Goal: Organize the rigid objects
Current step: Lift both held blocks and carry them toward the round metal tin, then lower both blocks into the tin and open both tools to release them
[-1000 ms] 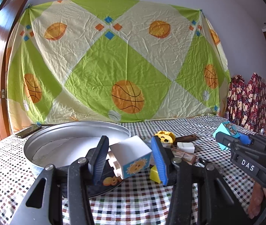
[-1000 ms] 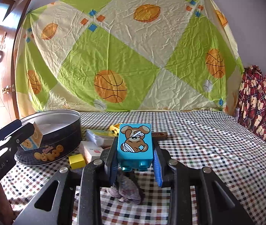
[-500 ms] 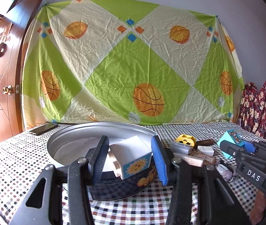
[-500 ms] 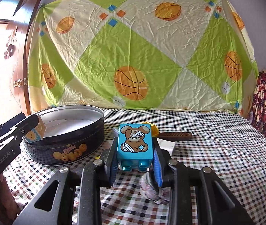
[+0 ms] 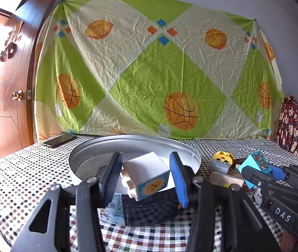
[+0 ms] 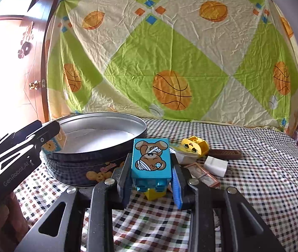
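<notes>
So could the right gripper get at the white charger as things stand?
Probably not yet. The right gripper is shut on the blue bear block, so its fingers are full, though the white charger lies uncovered just ahead on the tablecloth.

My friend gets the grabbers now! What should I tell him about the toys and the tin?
Left gripper: shut on the white sun block, held over the round tin, not let go yet.
Right gripper: shut on the blue bear block, held above the checked cloth beside the tin.
Done: both blocks are picked up; nothing else shows inside the tin.
Left: drop the sun block in, then the bear block. On the cloth wait a yellow block, a small yellow block, a white plug and a brown comb.
</notes>
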Demonstrator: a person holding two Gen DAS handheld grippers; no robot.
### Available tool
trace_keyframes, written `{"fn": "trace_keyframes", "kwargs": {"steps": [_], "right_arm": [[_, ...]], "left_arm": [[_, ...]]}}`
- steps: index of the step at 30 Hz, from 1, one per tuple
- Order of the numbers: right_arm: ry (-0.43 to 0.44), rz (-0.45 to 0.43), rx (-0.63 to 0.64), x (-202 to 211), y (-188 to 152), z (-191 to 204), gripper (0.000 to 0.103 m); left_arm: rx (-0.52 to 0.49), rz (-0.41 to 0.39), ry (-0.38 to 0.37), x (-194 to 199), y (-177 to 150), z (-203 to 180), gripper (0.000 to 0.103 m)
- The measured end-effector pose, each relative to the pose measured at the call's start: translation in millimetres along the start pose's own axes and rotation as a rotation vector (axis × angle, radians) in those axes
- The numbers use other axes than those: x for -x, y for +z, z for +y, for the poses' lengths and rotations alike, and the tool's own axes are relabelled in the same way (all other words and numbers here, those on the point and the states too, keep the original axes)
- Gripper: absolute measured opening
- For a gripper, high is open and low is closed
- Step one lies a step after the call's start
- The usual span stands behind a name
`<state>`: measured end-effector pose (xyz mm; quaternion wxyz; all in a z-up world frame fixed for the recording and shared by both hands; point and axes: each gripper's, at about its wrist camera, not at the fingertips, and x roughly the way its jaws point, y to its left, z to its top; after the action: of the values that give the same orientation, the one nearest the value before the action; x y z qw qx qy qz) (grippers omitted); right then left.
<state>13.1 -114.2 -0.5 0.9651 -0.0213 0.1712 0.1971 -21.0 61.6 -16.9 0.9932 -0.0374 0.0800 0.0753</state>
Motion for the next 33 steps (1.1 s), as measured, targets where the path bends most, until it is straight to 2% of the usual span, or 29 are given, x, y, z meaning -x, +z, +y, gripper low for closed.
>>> {"fn": "trace_keyframes", "kwargs": {"steps": [24,33], "right_arm": [[0.057,0.012,0.064,-7,2,31,0.034],[0.114,0.047,0.077,-13,9,40,0.034]], "left_arm": [[0.02,0.0,0.044,-1,1,24,0.047],[0.024,0.02,0.037,-5,10,36,0.047]]}}
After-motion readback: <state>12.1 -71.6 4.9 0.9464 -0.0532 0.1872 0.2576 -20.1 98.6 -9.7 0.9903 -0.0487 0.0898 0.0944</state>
